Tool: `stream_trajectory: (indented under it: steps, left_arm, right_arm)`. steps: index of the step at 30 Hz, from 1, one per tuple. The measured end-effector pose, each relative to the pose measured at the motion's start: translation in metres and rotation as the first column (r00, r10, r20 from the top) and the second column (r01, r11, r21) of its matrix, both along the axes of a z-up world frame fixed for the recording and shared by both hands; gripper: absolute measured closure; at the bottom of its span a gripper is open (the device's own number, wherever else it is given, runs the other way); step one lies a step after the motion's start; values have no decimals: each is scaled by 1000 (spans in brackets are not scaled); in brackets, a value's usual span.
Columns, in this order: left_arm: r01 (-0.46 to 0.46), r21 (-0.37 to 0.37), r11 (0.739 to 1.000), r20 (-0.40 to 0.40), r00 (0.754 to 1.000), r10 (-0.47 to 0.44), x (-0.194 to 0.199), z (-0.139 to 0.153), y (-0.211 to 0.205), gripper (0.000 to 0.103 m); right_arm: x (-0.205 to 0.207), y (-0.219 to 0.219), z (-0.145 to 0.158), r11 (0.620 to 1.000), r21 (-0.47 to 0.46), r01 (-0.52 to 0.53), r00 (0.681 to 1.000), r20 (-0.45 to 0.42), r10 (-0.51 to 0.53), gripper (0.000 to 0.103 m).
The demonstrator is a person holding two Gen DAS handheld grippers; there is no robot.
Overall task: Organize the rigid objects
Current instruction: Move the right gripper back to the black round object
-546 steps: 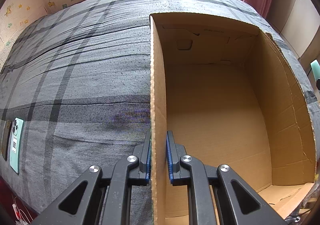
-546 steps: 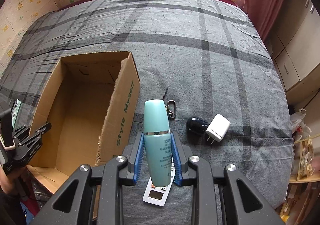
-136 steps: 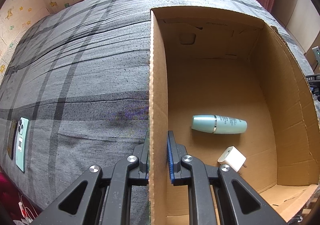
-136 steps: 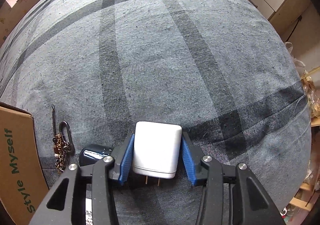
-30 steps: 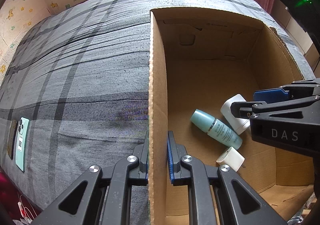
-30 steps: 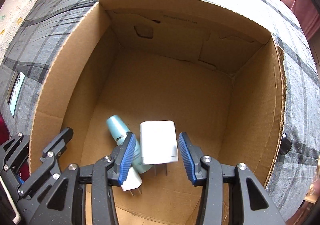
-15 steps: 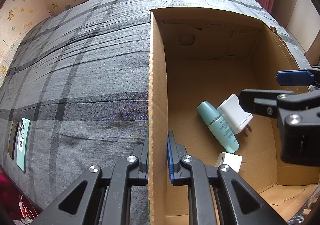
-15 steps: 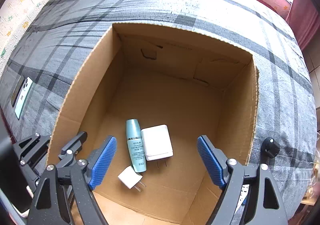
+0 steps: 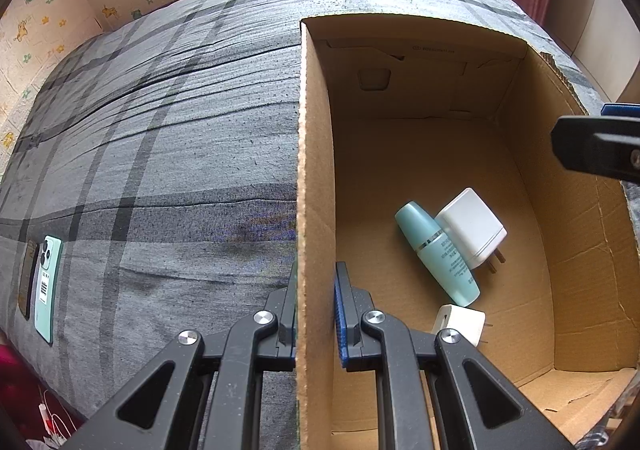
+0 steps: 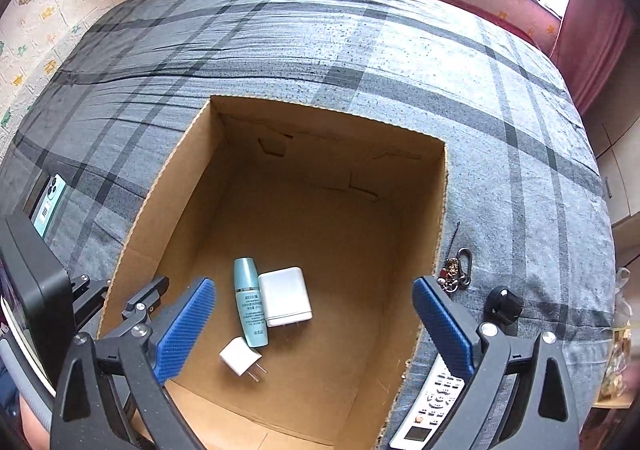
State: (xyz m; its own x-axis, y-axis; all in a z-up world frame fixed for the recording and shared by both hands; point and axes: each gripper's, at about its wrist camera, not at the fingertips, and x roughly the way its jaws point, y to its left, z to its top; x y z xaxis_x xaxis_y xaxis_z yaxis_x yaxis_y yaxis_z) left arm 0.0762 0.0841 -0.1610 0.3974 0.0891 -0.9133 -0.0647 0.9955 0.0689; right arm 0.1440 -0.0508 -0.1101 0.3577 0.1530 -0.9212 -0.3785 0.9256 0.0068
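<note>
An open cardboard box (image 10: 332,209) stands on the grey plaid bed. On its floor lie a teal bottle (image 10: 250,302), a large white charger (image 10: 285,297) touching it, and a small white charger (image 10: 239,356). They also show in the left wrist view: bottle (image 9: 438,252), large charger (image 9: 471,226), small charger (image 9: 460,322). My left gripper (image 9: 316,314) is shut on the box's left wall (image 9: 314,177). My right gripper (image 10: 314,326) is wide open and empty above the box; it shows at the left wrist view's right edge (image 9: 600,147).
Right of the box on the bed lie a keychain (image 10: 456,268), a black knob-like object (image 10: 505,304) and a white remote (image 10: 434,406). A teal phone (image 9: 47,284) lies at the bed's left edge, also in the right wrist view (image 10: 49,203).
My right gripper let go of the large white charger, which now rests against the teal bottle. The gripper opened wide and rose up and back out of the box. My left gripper kept its hold.
</note>
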Motion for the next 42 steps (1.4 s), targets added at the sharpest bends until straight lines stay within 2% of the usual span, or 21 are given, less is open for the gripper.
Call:
stream_trajectory:
  steps: [15, 23, 31, 42]
  left_arm:
    - [0, 1, 1000, -2, 1000, 0, 0, 0, 0, 88]
    - [0, 5, 1000, -2, 1000, 0, 0, 0, 0, 89]
    - [-1, 0, 1000, -3, 1000, 1, 1, 0, 0, 88]
    - [3, 10, 1000, -3, 1000, -3, 0, 0, -2, 88]
  right_arm:
    - [10, -72, 38, 990, 47, 134, 989, 55, -136, 2]
    - [20, -116, 42, 974, 61, 217, 973, 63, -221, 2]
    - [29, -151, 31, 959, 28, 281, 957, 60, -282, 2]
    - [45, -194, -13, 930, -8, 368, 930, -4, -368, 2]
